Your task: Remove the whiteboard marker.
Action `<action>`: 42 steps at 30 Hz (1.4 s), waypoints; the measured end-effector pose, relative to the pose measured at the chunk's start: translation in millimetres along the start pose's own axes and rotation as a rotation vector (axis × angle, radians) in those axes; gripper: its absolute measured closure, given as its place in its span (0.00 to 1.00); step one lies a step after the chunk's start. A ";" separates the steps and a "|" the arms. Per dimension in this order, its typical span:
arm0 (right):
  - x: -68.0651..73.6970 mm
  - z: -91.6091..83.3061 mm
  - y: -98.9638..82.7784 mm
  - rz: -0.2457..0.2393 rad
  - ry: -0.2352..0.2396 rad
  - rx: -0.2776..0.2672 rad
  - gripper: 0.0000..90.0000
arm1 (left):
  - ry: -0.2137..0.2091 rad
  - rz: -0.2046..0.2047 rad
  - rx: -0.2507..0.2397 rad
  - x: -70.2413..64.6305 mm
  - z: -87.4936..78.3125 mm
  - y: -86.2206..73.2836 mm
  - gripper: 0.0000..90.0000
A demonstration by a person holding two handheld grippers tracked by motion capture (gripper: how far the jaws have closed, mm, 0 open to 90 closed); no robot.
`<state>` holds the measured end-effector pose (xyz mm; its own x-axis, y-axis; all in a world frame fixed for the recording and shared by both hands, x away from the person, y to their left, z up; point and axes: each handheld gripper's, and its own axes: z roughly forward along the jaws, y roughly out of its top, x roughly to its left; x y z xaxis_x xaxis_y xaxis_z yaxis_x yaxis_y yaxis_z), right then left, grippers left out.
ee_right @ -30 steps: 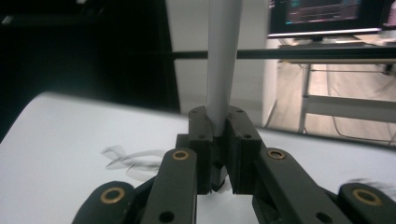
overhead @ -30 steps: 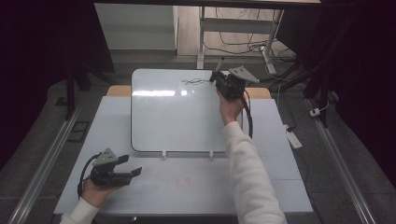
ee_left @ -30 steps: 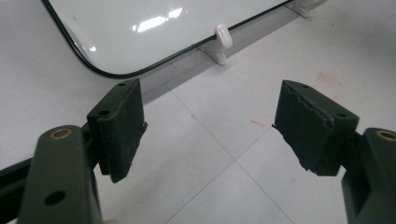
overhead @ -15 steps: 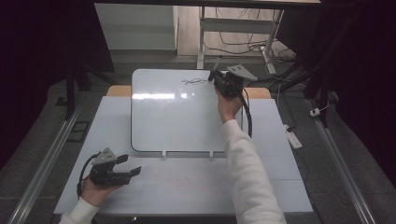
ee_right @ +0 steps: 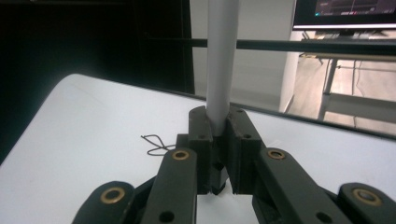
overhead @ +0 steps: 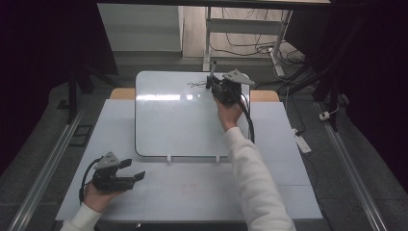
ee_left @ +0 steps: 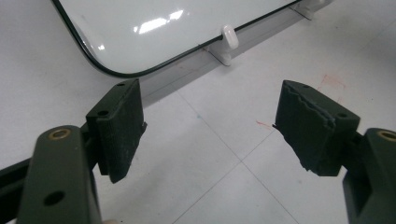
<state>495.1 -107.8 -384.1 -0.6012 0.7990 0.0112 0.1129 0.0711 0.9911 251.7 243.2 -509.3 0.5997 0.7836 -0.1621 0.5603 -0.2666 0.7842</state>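
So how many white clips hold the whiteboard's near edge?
2. One clip sits left of centre along the whiteboard's near edge; the other clip sits right of centre. Any at the far edge can't be seen.

A pale bench (overhead: 192, 192) stands on grey floor (overhead: 346, 183), metal rails (overhead: 43, 173) along both side edges. Beyond its far edge, cables (overhead: 245, 48) trail over wooden flooring beneath a white table frame (overhead: 240, 24); darkness surrounds both sides.

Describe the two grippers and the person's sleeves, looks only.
Both grippers, left gripper and right gripper, are dark, nearly black, each topped by a grey three-cornered plate and trailing a black cable. The jaws are black ribbed blocks on arms with brass-coloured pivots. The sleeves are white.
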 end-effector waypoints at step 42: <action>-6.8 10.7 7.9 0.069 -0.037 -0.061 0.91 | 0.013 -0.008 -0.007 2.5 -2.2 -1.3 0.27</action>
<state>508.6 -106.3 -377.8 -0.5643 0.8221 0.0757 0.1036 -0.0204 0.9944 251.2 246.8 -509.4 0.5874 0.7932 -0.1604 0.5613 -0.2566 0.7868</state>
